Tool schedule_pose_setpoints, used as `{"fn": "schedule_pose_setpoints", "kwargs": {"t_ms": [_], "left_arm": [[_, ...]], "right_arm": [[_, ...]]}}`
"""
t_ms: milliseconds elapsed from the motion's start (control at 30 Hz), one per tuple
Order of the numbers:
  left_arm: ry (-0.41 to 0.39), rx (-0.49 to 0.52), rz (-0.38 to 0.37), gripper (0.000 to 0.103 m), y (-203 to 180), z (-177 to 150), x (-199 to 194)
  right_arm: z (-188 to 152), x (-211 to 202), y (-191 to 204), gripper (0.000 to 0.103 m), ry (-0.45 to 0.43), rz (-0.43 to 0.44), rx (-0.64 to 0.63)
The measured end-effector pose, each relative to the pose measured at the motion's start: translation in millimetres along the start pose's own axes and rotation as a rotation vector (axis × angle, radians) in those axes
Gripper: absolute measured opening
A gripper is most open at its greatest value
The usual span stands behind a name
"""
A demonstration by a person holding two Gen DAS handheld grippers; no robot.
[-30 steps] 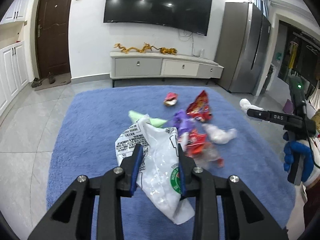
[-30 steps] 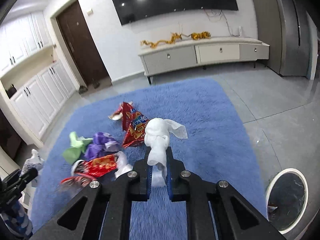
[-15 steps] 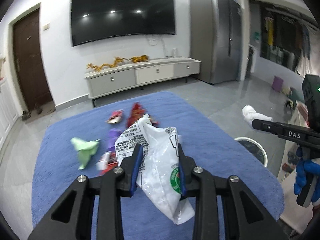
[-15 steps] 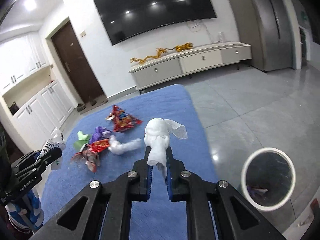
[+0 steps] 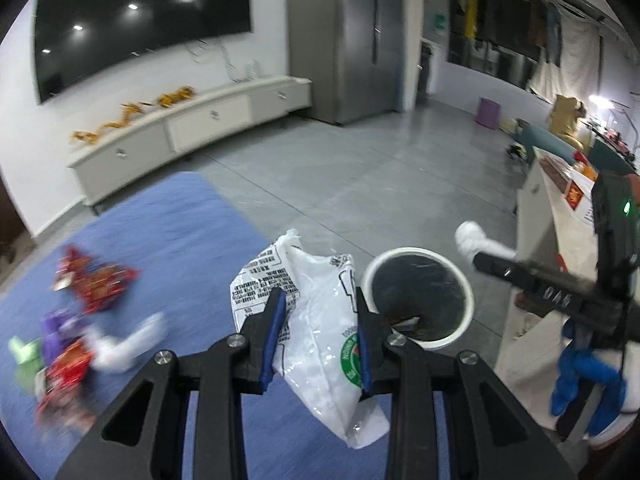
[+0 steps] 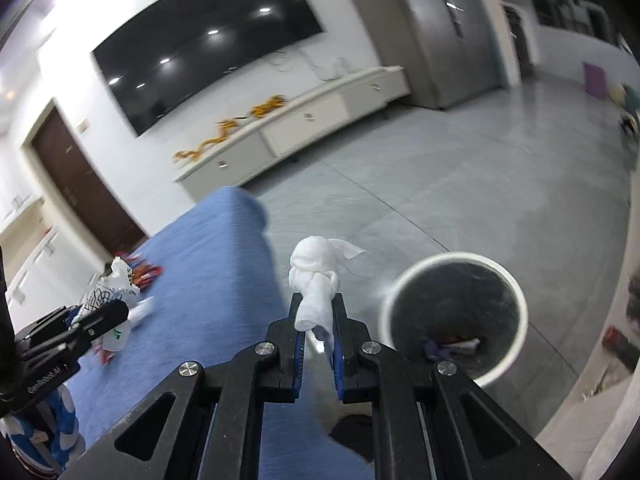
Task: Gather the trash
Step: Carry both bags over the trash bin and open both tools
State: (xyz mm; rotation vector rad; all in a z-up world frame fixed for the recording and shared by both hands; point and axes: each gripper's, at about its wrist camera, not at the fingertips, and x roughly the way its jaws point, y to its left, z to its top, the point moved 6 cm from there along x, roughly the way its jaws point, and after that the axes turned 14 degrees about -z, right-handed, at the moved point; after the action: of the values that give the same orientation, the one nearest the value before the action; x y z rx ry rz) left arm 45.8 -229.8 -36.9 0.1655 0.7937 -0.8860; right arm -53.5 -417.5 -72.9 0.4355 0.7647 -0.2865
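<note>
My left gripper (image 5: 318, 300) is shut on a white plastic bag (image 5: 316, 308) with black print and a green logo. Just to its right on the grey floor stands a white-rimmed trash bin (image 5: 420, 304) with dark lining and some scraps inside. My right gripper (image 6: 316, 308) is shut on a crumpled white tissue (image 6: 316, 272), held left of the same trash bin (image 6: 456, 312). The right gripper (image 5: 480, 256) also shows in the left wrist view, carrying the tissue (image 5: 470, 238) beyond the bin. The left gripper (image 6: 108, 312) with the bag (image 6: 110, 296) shows at the left of the right wrist view.
Red, purple, green and white wrappers (image 5: 80, 320) lie blurred on the blue rug (image 5: 168, 240). A white TV cabinet (image 5: 192, 124) stands along the wall under a large screen. A pale counter (image 5: 552, 216) rises at the right. A blue-gloved hand (image 5: 580, 376) holds the right gripper.
Both grippers swung to the right, away from the litter on the rug, each keeping its load. The trash bin has come close in both views.
</note>
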Motion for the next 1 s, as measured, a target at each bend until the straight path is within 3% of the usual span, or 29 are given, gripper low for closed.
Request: {"fn": "schedule_pose_setpoints", "kwargs": {"t_ms": [333, 567, 667, 733, 1000], "left_arm": [[0.162, 0.002, -0.181, 0.032, -54, 43, 148], [0.238, -0.069, -0.262, 0.036, -68, 50, 217], [0.250, -0.092, -0.276, 0.048, -71, 49, 235], [0.249, -0.100, -0.281, 0.058, -72, 48, 241], [0.215, -0.124, -0.291, 0.058, -73, 50, 231]], "right_arm": [[3, 83, -81, 0.011, 0.123, -0.111, 0.154], [2, 128, -113, 0.015, 0.187, -0.145, 0.208], [-4, 140, -125, 0.029, 0.212, -0.162, 0.233], [-8, 143, -130, 0.031, 0.219, -0.175, 0.246], [-12, 126, -130, 0.033, 0.200, -0.198, 0.264]]}}
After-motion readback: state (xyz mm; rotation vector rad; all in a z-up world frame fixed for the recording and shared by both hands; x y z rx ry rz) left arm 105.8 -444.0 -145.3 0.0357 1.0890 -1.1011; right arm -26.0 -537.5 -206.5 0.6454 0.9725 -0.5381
